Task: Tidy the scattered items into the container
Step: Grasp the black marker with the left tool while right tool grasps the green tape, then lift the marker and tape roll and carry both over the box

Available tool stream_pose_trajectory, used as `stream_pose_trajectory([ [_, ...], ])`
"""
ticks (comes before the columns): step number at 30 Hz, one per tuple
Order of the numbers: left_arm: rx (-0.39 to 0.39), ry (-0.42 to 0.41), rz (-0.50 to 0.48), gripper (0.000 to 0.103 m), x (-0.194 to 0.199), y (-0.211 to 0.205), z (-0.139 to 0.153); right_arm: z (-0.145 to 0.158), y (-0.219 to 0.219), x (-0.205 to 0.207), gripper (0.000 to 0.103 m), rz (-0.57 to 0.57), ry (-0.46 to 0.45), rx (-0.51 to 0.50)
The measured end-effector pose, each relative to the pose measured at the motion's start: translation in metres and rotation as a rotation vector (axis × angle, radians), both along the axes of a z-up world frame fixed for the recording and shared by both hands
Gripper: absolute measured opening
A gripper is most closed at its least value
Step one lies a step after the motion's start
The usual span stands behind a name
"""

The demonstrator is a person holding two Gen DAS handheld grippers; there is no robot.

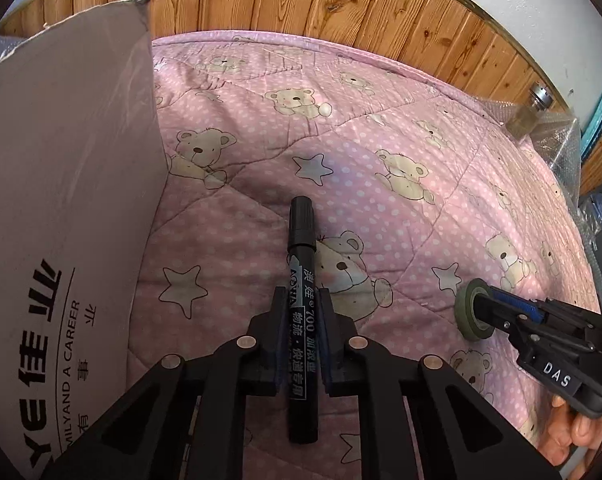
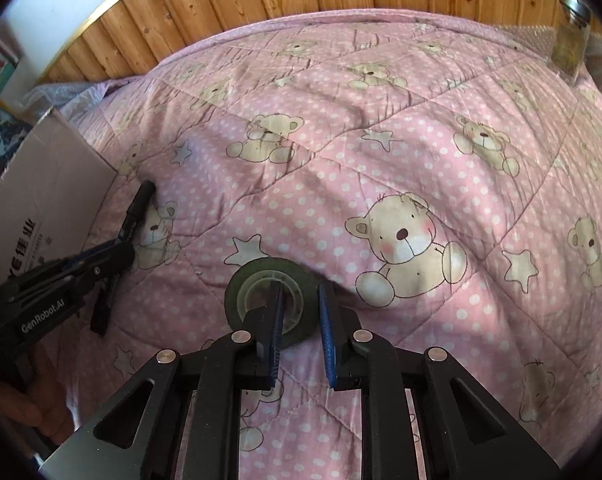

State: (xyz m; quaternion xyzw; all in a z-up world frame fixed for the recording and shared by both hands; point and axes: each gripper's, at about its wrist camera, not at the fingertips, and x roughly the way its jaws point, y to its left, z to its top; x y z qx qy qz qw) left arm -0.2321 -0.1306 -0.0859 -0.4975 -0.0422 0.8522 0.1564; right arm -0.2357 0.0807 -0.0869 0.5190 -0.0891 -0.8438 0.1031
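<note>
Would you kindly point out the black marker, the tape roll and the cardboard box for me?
black marker (image 1: 302,240): left wrist view, on its cap.
tape roll (image 2: 237,286): right wrist view, on its green outer band.
cardboard box (image 1: 61,184): left wrist view, on its side wall.

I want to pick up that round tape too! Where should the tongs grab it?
Grab the tape roll through its wall: one finger in the centre hole, one outside the rim. It lies flat on the pink quilt, so its hole faces up; come from above and slightly behind. The right tongs sit just this way. Gripping across the whole roll needs a wider opening.
</note>
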Motion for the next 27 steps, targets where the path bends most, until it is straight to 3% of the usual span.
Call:
stream_pose_trajectory([
  [9,0.041,0.027,-0.013,0.014,0.02,-0.003,0.031,0.019,0.015,0.017,0.016,-0.07,-0.006,-0.146],
  [27,0.124,0.076,-0.098,0.014,0.084,-0.002,0.086,0.05,-0.013,0.075,0.016,-0.046,0.008,-0.222],
])
